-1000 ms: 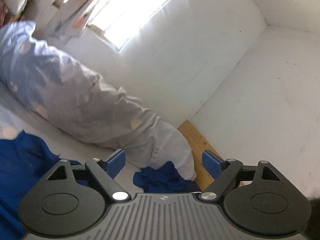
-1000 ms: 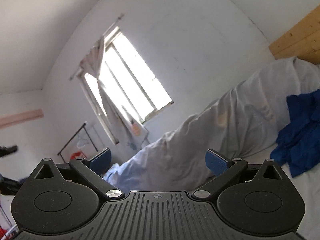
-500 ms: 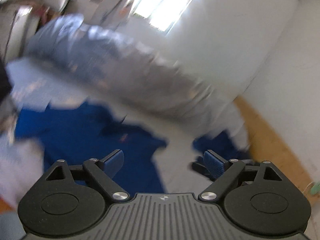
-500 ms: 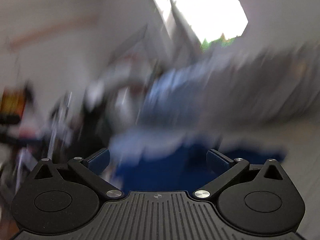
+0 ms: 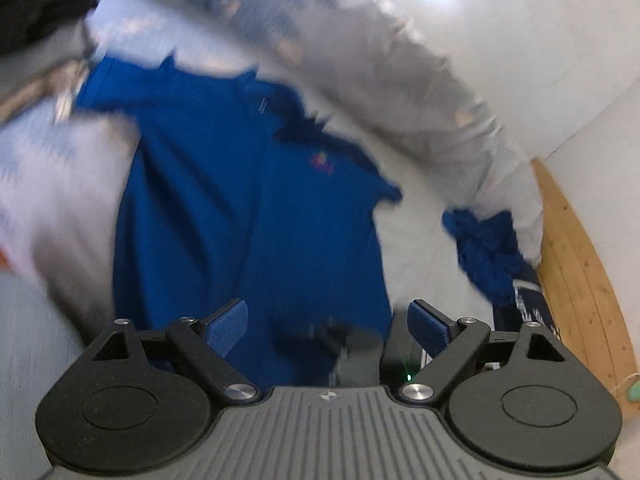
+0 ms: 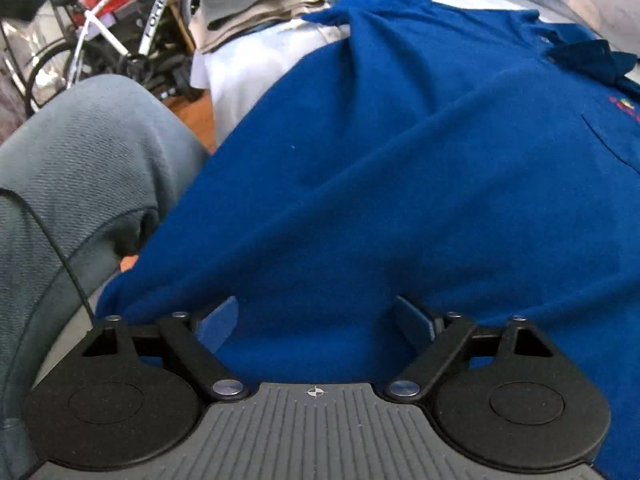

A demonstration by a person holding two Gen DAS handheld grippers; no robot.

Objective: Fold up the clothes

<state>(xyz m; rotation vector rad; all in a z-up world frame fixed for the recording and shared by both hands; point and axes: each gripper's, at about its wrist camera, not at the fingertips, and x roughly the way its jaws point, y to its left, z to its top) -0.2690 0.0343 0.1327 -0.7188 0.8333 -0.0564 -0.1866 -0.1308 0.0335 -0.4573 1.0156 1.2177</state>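
A blue polo shirt (image 5: 256, 200) lies spread out on the white bed, collar at the far end and a small logo on the chest. The left wrist view is blurred. My left gripper (image 5: 326, 320) is open above the shirt's near right part, holding nothing. A dark blurred object (image 5: 352, 344) shows between its fingers. In the right wrist view the same shirt (image 6: 400, 160) fills the frame, with its collar (image 6: 588, 56) at the far right. Close over the near hem, my right gripper (image 6: 316, 320) stands open and holds nothing.
A rolled grey-white patterned duvet (image 5: 400, 80) runs along the wall behind the shirt. A second crumpled blue garment (image 5: 488, 256) lies by the wooden bed frame (image 5: 572, 260). A person's grey trouser leg (image 6: 80, 160), a bicycle (image 6: 100, 32) and a pile of folded clothes (image 6: 260, 4) are at the left.
Both grippers have swung down from facing the wall and window to facing the blue shirt on the bed. Both stayed open.
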